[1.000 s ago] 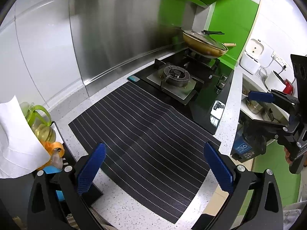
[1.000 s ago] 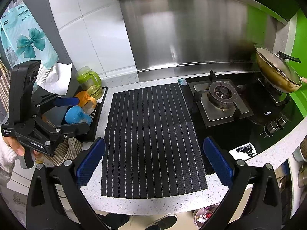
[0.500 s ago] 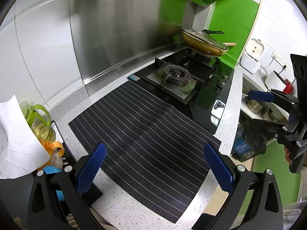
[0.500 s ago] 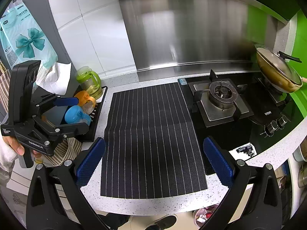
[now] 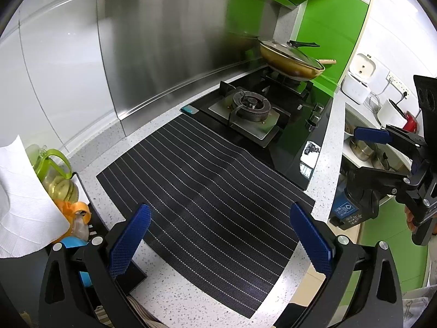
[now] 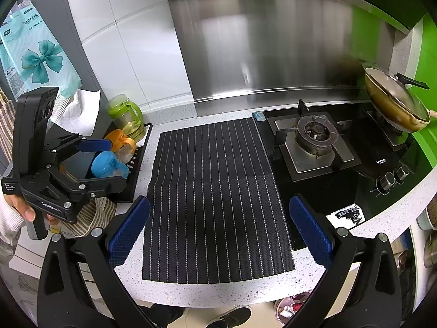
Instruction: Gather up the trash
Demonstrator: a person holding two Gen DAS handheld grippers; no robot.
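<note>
Lying flat on the counter (image 6: 207,292): a mat (image 6: 215,199), its right edge touching the stove (image 6: 341,169). Sitting on the stove's far burner, a lidded pan (image 6: 393,101); standing empty nearer the mat, the other burner (image 6: 314,134). Standing left of the mat, a rack (image 6: 136,172) holding cups (image 6: 109,164), with a jug (image 6: 127,117) at its back end. Rising behind mat and stove, a metal wall panel (image 6: 267,46). Hovering over the rack, the left gripper (image 6: 94,164); hovering past the counter's right end, the right gripper (image 5: 368,153).
</note>
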